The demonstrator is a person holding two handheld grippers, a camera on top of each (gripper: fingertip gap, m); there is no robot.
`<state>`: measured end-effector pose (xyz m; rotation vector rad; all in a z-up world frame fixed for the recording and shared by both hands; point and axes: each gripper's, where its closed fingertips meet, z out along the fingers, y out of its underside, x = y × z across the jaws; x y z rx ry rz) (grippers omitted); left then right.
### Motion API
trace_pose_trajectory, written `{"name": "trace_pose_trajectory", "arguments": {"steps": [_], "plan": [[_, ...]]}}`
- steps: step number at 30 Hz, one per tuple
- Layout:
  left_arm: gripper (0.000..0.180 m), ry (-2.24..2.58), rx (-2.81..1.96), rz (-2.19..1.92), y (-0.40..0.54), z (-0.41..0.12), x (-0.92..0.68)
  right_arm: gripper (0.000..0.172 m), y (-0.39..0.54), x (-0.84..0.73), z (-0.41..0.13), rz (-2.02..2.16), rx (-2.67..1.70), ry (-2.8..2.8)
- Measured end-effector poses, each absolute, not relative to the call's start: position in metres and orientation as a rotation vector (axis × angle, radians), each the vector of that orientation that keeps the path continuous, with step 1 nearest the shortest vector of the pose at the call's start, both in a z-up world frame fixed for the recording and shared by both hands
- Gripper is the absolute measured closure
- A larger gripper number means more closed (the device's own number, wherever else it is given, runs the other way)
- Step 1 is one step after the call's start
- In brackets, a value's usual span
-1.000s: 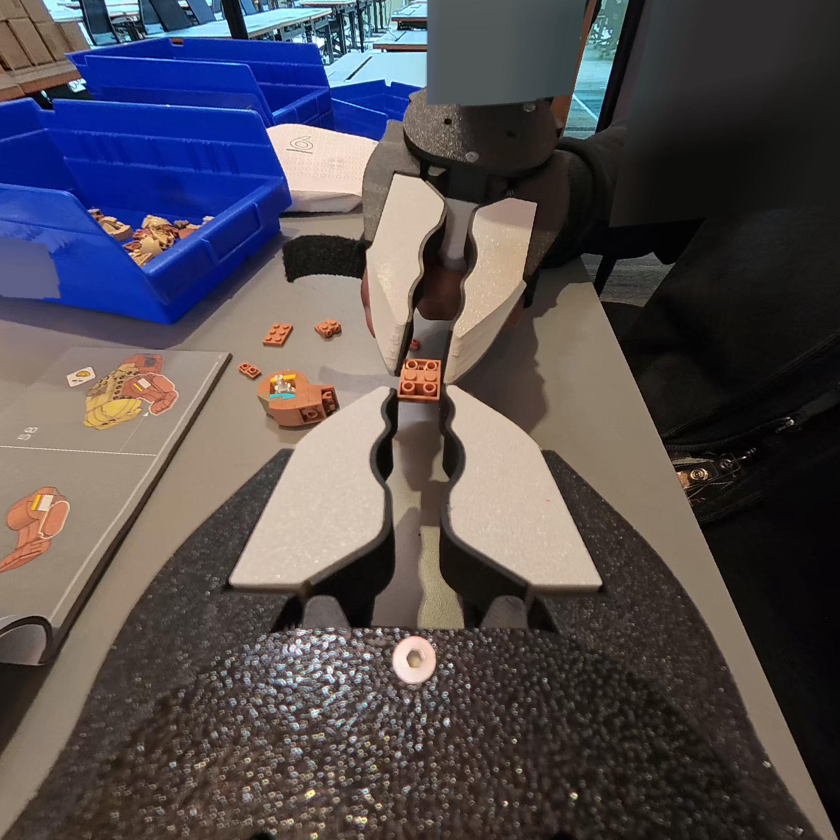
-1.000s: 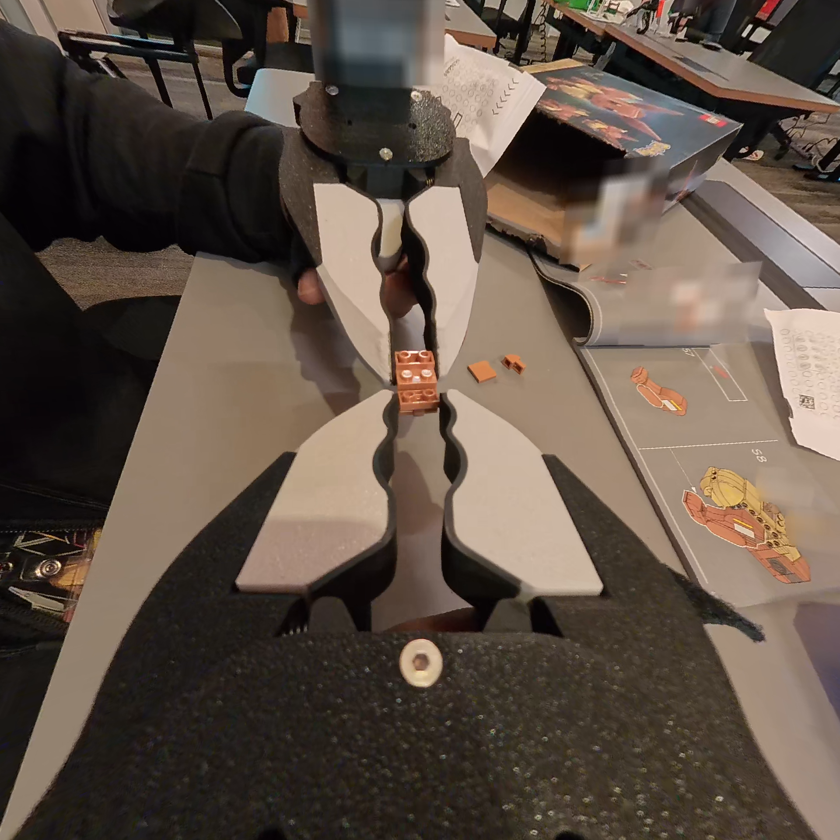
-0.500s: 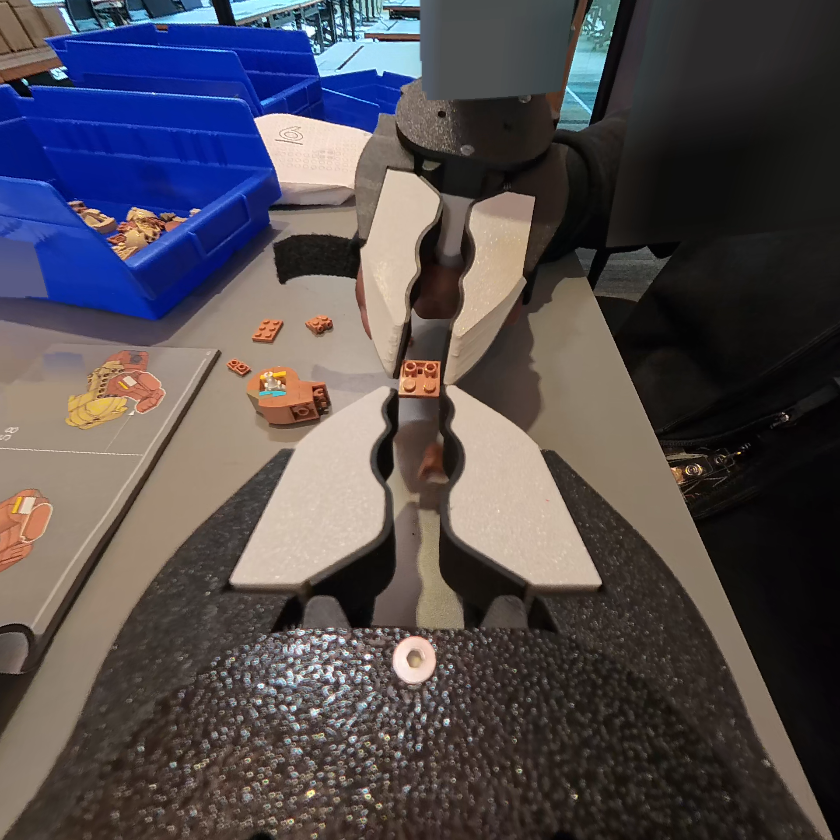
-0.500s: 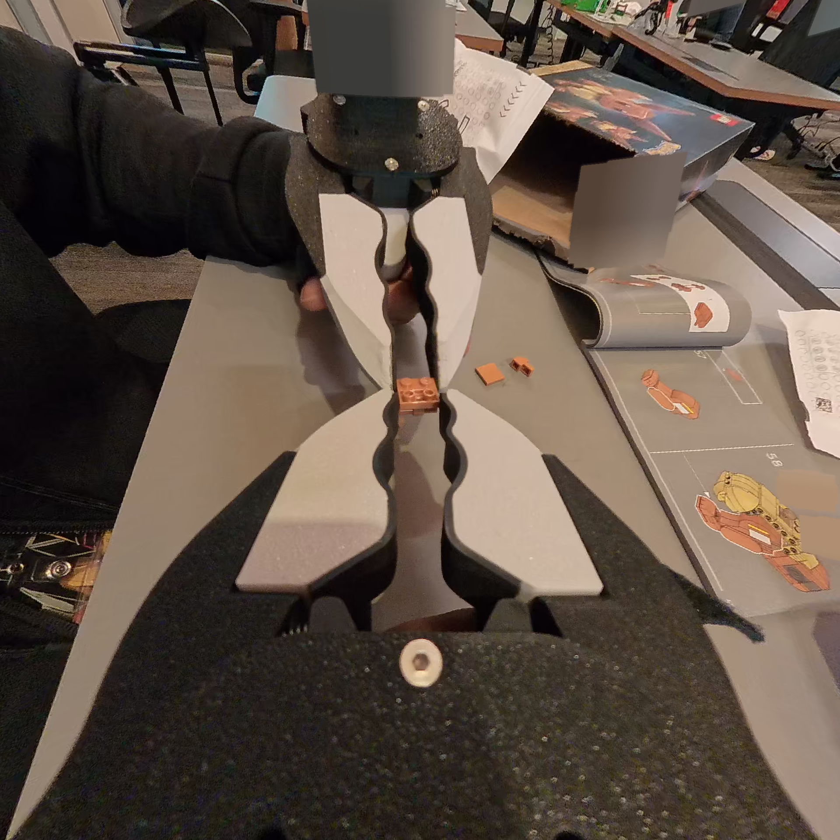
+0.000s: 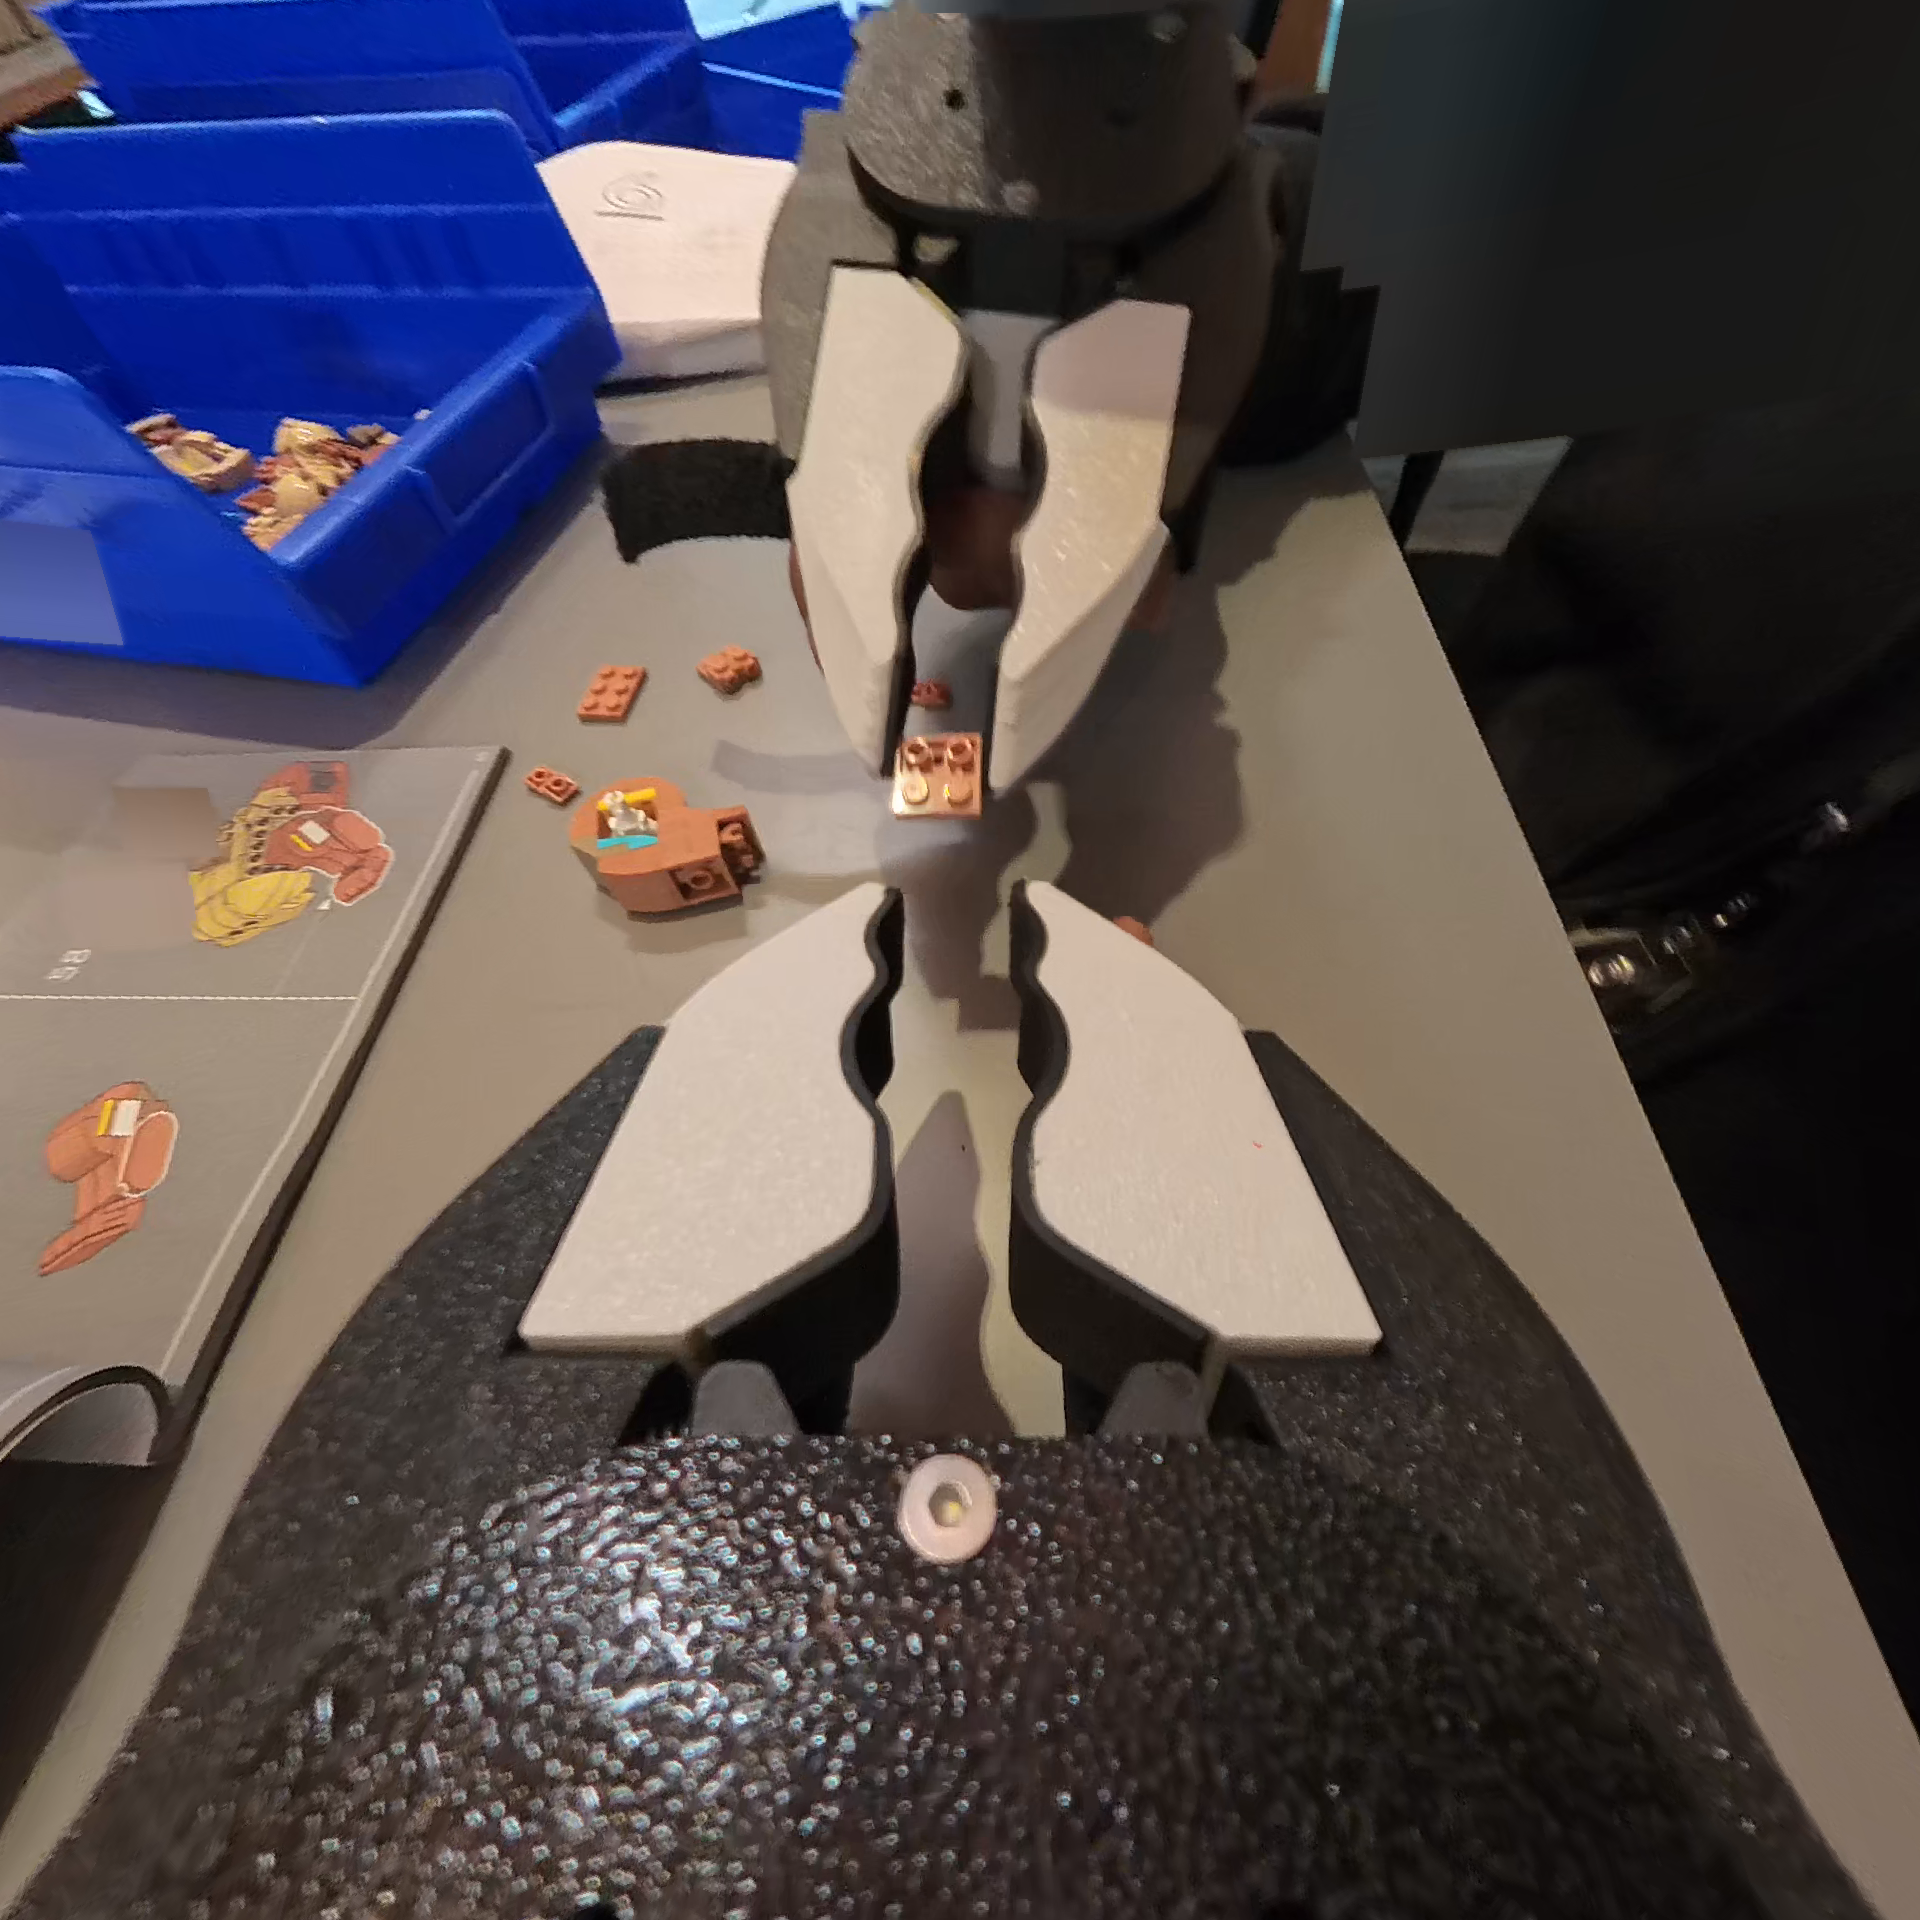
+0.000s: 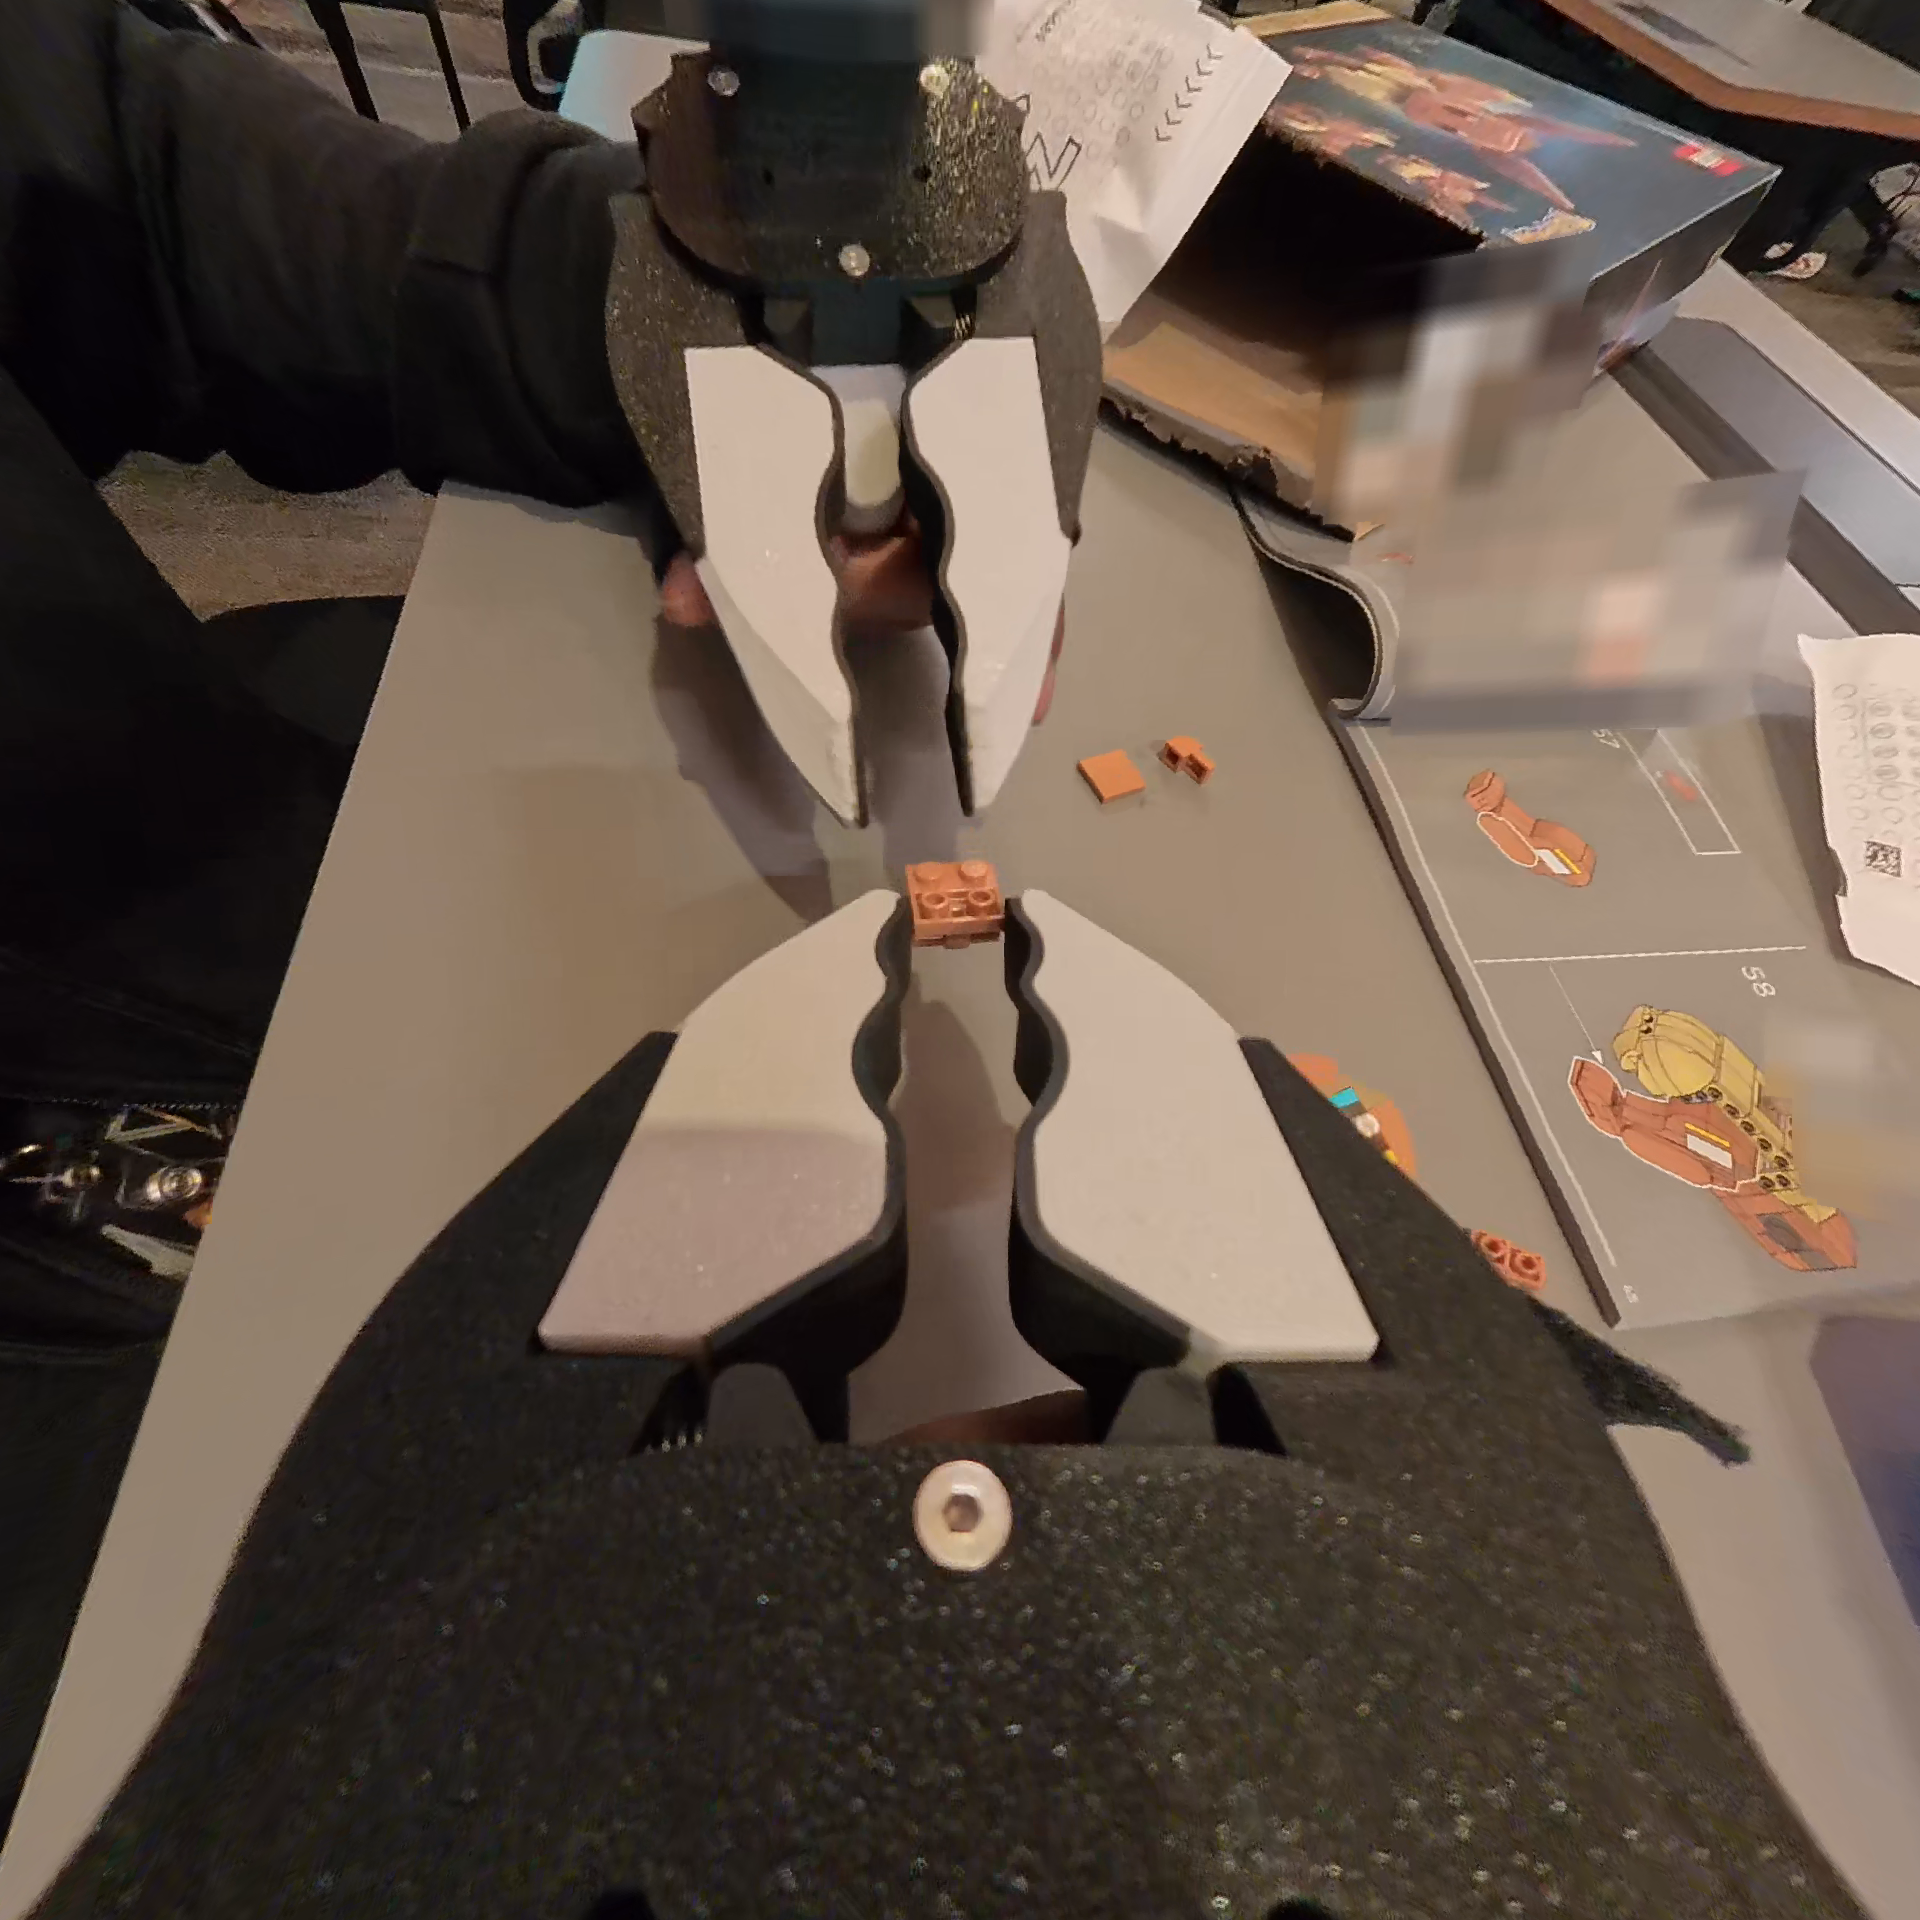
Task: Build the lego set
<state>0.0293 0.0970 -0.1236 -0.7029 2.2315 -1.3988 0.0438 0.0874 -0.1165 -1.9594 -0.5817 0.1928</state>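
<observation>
My right gripper (image 6: 954, 912) is shut on a small brown studded brick (image 6: 951, 902), pinched at its fingertips above the grey table (image 6: 540, 935). In the left wrist view the same brick (image 5: 938, 779) sits between the tips of the right gripper (image 5: 940, 764), facing me. My left gripper (image 5: 958, 896) is open and empty, a short way back from the brick, with bare table showing between its fingers. The right wrist view shows the left gripper (image 6: 912, 816) just beyond the brick, not touching it. A small brown bit (image 5: 1132, 927) peeks out beside my left gripper's right finger.
Blue bins (image 5: 312, 436) with brown and tan pieces stand at the back left. An open instruction booklet (image 5: 208, 987) lies at the left. A partly built brown model (image 5: 660, 847) and loose brown plates (image 5: 611, 691) lie beside it. A cardboard box (image 6: 1455, 208) stands behind. The table's edge (image 5: 1507, 831) is close. Left and right tips are no more than a few centimetres apart.
Both grippers gripped the brown brick stack a second ago. My left gripper has let go, opened a little and drawn back; the right gripper keeps the brick. The two grippers stand farther apart.
</observation>
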Motion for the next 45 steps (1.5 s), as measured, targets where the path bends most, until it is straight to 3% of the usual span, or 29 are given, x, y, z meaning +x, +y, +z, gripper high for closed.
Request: {"name": "trace_pose_trajectory", "arguments": {"steps": [14,27,45], "plan": [[0.161,2.199,-0.570,-1.286,0.112,-0.129,0.033,0.155,0.080,0.074,-0.134,0.237,-2.014,-0.554],[0.162,2.109,-0.628,-1.481,0.119,-0.112,0.041,0.155,0.084,0.084,-0.123,0.350,-1.931,-0.435],[0.160,2.191,-0.564,-1.445,0.111,-0.120,0.034,0.155,0.085,0.089,-0.123,0.303,-1.927,-0.422]]}}
